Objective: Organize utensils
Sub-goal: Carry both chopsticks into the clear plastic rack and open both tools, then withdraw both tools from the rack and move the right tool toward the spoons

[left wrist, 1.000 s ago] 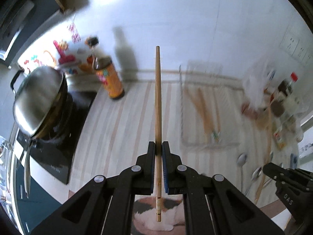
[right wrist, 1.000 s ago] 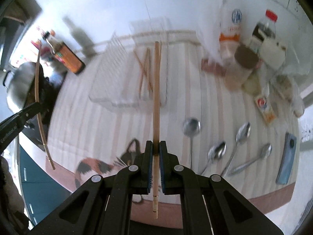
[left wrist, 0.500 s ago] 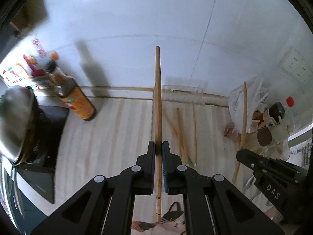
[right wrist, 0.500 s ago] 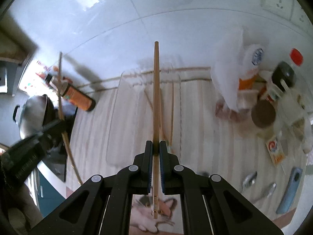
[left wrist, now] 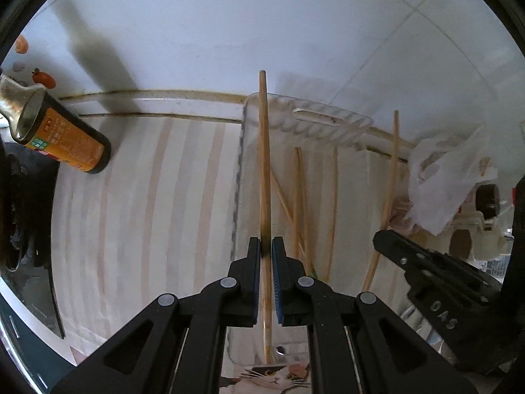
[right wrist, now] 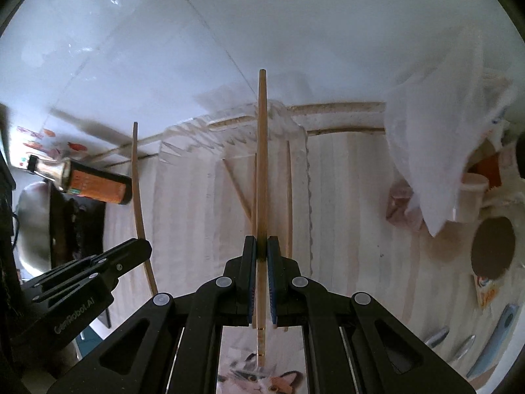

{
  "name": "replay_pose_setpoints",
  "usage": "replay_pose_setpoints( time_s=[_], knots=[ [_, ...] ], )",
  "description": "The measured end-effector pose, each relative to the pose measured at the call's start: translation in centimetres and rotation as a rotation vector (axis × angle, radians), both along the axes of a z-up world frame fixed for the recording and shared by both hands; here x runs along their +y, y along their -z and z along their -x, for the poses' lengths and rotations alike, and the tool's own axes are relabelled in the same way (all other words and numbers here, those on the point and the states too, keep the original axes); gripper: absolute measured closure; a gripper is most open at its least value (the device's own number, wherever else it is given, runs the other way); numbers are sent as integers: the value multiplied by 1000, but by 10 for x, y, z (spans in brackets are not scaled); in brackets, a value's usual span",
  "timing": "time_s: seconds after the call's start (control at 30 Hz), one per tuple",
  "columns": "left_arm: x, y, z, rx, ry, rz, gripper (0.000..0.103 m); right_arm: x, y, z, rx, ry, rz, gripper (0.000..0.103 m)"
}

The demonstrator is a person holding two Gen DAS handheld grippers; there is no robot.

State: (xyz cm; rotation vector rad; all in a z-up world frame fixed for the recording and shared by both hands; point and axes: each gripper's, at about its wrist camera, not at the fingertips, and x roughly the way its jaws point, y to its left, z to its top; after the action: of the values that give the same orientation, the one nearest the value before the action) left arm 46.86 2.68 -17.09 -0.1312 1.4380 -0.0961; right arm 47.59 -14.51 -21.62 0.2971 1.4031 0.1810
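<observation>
Both grippers have been carried across the striped counter toward the back wall, and the clear tray (left wrist: 305, 121), which sat off to the side a second ago, now fills the middle of both wrist views. The spoons (right wrist: 436, 339) seen beside the right gripper earlier are now pushed to the lower right edge of the right view.

Left gripper (left wrist: 266, 256): jaws are pressed together on a chopstick (left wrist: 264, 170), which is pinched near its thick end and pointed out over the tray's left part. Right gripper (right wrist: 261, 252): jaws are likewise clamped on a second chopstick (right wrist: 261, 164), held over the tray's middle. Neither stick is seen touching the tray floor; contact cannot be told for sure.

Loose chopsticks (left wrist: 300, 197) are already lying inside the tray, some crossed. A soy sauce bottle (left wrist: 62, 141) stands well to the left of the tray, and a white plastic bag (left wrist: 446, 177) with jars is bunched to the right.

Step in hand is judged as transport ending and placement beginning: both sticks are positioned above the tray and not yet released.

Next move, as judged: each stick is to be lowered until it lies along the tray floor parallel to the others, then the jaws are to be spread. Care is needed so the tips are not caught on the tray's ridged far wall, and so the two grippers, now close side by side, are not knocked together.
</observation>
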Motion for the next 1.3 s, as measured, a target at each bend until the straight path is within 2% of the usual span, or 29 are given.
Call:
replay_pose_setpoints(
  time_s=[0.13, 0.17, 0.2, 0.23, 0.27, 0.3, 0.33, 0.43, 0.5, 0.53, 0.6, 0.67, 0.87, 1.3],
  knots=[
    [4, -6, -1, -14, -12, 12, 93, 10, 16, -5, 51, -46, 43, 94],
    [5, -9, 0, -22, -13, -1, 91, 10, 19, -4, 55, -45, 41, 89],
    [7, -13, 1, -40, -11, -23, 83, 8, 19, -1, 53, -41, 42, 79],
    [8, -18, 4, -65, -8, -57, 67, 6, 18, 2, 47, -36, 42, 75],
    [10, -22, 8, -94, -9, -86, 59, 4, 16, 6, 41, -30, 40, 71],
    [12, -26, 13, -123, -13, -111, 44, 2, 13, 9, 35, -29, 43, 69],
    [14, -29, 16, -147, -16, -136, 34, 0, 10, 12, 27, -27, 50, 68],
    [19, -38, 31, -227, -24, -227, 14, -4, 2, 27, -15, -23, 97, 52],
    [23, -42, 42, -276, -24, -240, 2, -6, -5, 37, -35, -19, 123, 39],
    [25, -44, 46, -296, -26, -242, 0, -6, -8, 44, -51, -20, 149, 34],
    [27, -50, 58, -350, -34, -266, 0, -4, -13, 56, -88, -15, 205, 8],
    [31, -54, 71, -385, -40, -282, 0, -3, -19, 72, -123, 0, 251, 3],
    [37, -61, 101, -417, -24, -269, 0, 1, -39, 114, -225, 49, 362, 0],
    [30, -112, 180, -554, 44, -205, 0, 2, -117, 205, -429, 149, 418, 0]
  ],
)
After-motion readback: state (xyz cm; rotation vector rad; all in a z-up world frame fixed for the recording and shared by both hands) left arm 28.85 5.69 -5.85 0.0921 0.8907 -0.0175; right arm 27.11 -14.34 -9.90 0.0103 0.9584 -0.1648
